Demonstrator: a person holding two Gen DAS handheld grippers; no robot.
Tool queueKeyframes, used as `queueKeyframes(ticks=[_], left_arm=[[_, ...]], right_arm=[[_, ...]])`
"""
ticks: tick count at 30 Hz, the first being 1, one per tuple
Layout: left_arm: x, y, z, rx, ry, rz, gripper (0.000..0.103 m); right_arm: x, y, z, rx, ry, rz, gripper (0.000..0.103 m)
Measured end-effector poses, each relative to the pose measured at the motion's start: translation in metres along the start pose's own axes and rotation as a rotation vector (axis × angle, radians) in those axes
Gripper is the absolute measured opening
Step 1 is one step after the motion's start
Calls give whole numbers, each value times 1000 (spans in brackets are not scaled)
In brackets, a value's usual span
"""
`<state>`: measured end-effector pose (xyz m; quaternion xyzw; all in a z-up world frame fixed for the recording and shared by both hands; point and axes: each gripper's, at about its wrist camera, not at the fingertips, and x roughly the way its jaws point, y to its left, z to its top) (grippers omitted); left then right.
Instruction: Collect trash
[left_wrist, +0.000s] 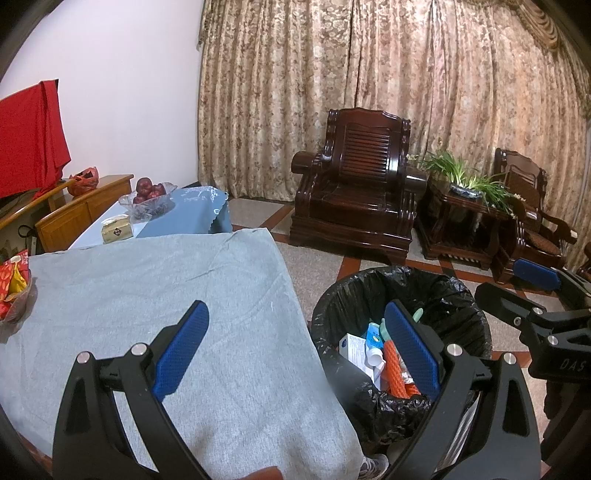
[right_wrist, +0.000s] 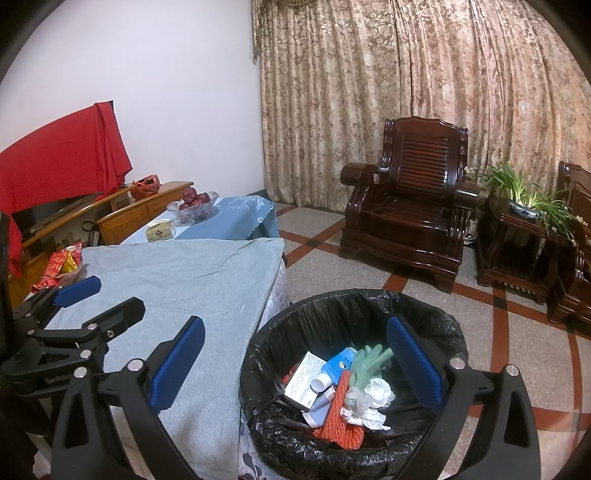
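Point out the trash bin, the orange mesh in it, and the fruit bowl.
trash bin (right_wrist: 266, 332), right wrist view, black liner at left rim.
orange mesh (right_wrist: 338, 413), right wrist view, its middle.
fruit bowl (right_wrist: 192, 213), right wrist view, glass front wall.

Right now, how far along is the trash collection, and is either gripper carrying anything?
Mostly done, it seems. The black-lined trash bin already holds a white box, orange foam netting, a green glove and crumpled paper. Nothing is in hand: the left gripper and right gripper are both open. The grey cloth looks clear; only red snack packets sit at its far edge, possibly not trash.
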<state>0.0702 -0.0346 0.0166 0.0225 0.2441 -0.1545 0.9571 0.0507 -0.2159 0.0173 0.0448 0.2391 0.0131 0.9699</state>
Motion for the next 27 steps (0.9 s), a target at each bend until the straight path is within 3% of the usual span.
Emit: queueKeyframes(ticks=[27], left_arm=[[-6,8,-9,-5,26,5,93]], right_arm=[[-3,3,-1,2,9,1,97]])
